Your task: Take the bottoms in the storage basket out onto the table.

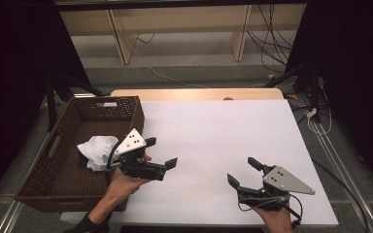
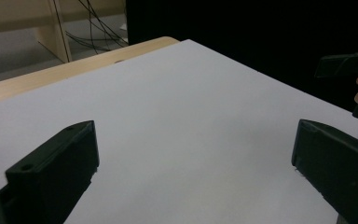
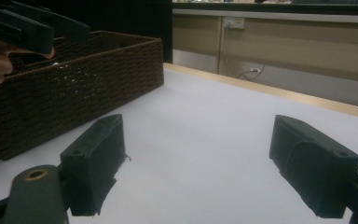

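1. The fingers of the left gripper [image 1: 161,152] are spread wide with nothing between them, at lower left of centre in the high view, just right of the basket [image 1: 39,189]; its own view looks between the two black jaws onto bare white board.
2. The right gripper [image 1: 243,171], at lower right of the high view, is equally wide open and holds nothing.
3. The white cloth [image 1: 96,150] lies crumpled inside the basket against its right wall, at the left of the frame, just beside the left hand [image 1: 121,182].
4. Risk, as I judge it: the cloth sits close under the left gripper's cable and body, so a careless swing could snag it and drag it over the rim, or nudge the basket, which overhangs the table's left edge.
5. The table [image 1: 213,131] has a plain white top with a pale wood strip at its far edge; beyond are wooden shelf legs, loose cables on a grey floor and dark curtains at both sides.
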`<action>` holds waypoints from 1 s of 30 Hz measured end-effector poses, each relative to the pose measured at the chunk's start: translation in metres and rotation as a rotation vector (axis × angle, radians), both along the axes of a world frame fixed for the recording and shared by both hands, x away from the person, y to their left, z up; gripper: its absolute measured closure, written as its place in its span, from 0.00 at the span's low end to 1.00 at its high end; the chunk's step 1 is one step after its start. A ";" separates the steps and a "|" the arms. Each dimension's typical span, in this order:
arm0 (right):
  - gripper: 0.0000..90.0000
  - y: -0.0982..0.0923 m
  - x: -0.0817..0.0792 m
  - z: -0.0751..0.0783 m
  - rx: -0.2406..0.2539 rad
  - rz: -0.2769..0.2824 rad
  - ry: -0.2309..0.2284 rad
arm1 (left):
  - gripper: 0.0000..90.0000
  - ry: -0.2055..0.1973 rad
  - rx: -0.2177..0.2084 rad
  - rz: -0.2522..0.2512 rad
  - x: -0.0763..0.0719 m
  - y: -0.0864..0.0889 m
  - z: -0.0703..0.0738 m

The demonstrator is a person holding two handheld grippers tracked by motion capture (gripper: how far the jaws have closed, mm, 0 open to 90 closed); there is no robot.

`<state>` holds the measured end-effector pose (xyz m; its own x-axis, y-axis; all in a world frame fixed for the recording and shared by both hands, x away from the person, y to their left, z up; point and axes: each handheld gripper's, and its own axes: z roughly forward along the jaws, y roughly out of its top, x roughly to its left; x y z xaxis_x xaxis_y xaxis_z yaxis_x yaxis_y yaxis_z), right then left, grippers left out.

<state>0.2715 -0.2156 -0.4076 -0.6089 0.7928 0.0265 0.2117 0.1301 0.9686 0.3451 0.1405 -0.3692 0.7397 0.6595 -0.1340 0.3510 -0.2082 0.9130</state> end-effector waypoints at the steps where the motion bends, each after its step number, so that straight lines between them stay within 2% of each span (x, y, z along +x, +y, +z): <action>1: 0.21 0.000 0.000 0.000 -0.002 0.001 0.000 | 0.01 -0.002 -0.011 0.015 0.005 0.002 0.003; 4: 0.21 0.000 0.000 0.000 0.000 0.001 0.000 | 0.01 0.007 -0.010 0.019 0.010 0.002 0.007; 5: 0.21 -0.001 0.001 0.000 -0.004 0.001 0.003 | 0.01 0.002 0.004 0.025 0.015 0.000 0.010; 8: 0.21 -0.001 0.001 0.000 -0.006 -0.001 0.006 | 0.01 0.006 0.014 0.030 0.020 -0.002 0.012; 12: 0.21 -0.002 0.002 -0.001 -0.003 -0.002 0.006 | 0.01 0.033 0.024 0.030 0.034 -0.004 0.017; 18: 0.21 -0.002 0.002 -0.001 -0.009 -0.002 0.009 | 0.02 0.030 0.051 0.046 0.048 -0.006 0.027; 20: 0.21 -0.002 0.003 -0.001 -0.006 -0.002 0.007 | 0.02 0.003 0.081 0.090 0.053 -0.005 0.035; 21: 0.21 -0.002 0.003 -0.001 -0.006 -0.002 0.007 | 0.02 0.003 0.081 0.090 0.053 -0.005 0.035; 22: 0.21 -0.002 0.003 -0.001 -0.008 -0.002 0.008 | 0.02 -0.006 0.090 0.101 0.053 -0.004 0.037; 24: 0.21 -0.002 0.003 -0.001 -0.007 -0.001 0.008 | 0.02 0.004 0.088 0.091 0.053 0.000 0.039; 27: 0.21 -0.002 0.003 -0.001 -0.008 0.002 0.004 | 0.02 0.022 0.082 0.116 0.057 0.008 0.037; 30: 0.21 -0.001 0.002 0.000 -0.013 0.003 0.000 | 0.02 0.034 0.096 0.136 0.061 0.016 0.035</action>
<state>0.2733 -0.2169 -0.4075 -0.6116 0.7910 0.0167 0.2115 0.1431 0.9668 0.4057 0.1564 -0.3341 0.6388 0.7642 -0.0894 0.4124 -0.2420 0.8783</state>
